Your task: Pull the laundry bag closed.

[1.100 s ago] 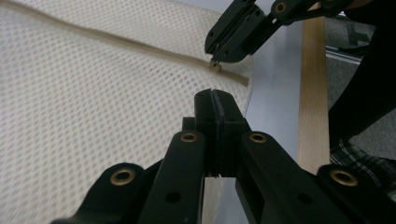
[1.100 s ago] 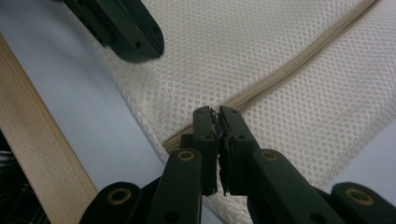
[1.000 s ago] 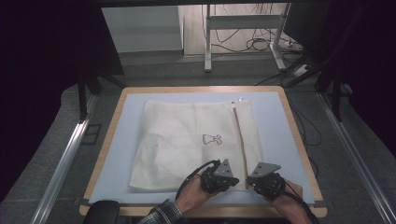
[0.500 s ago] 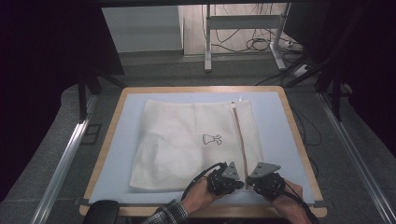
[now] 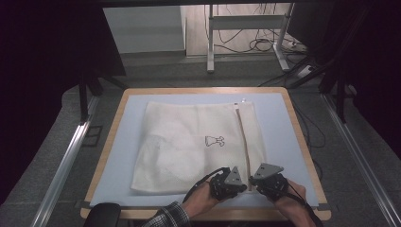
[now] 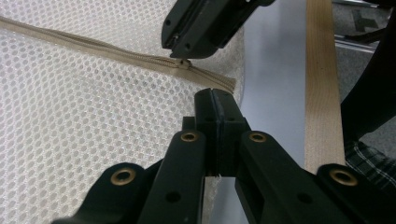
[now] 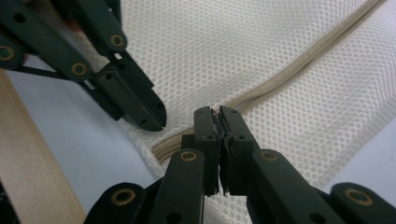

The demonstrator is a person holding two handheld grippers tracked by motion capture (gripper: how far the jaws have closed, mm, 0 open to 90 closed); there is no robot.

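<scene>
The white mesh bag [image 5: 198,144] lies flat on the blue mat [image 5: 283,142], with both grippers at the near end of its zipper [image 5: 243,137]. The right gripper [image 7: 217,114] is clamped tight on the zipper pull [image 6: 183,63] (looks ready to drag it along the track), while the left gripper [image 6: 215,95] pinches the bag's edge beside it, probably to keep the fabric taut.

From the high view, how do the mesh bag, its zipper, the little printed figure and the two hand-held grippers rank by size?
1. Mesh bag, by far the largest.
2. Zipper, long but thin.
3. Left hand-held gripper and right hand-held gripper, which look alike.
4. Printed figure, the smallest.
</scene>
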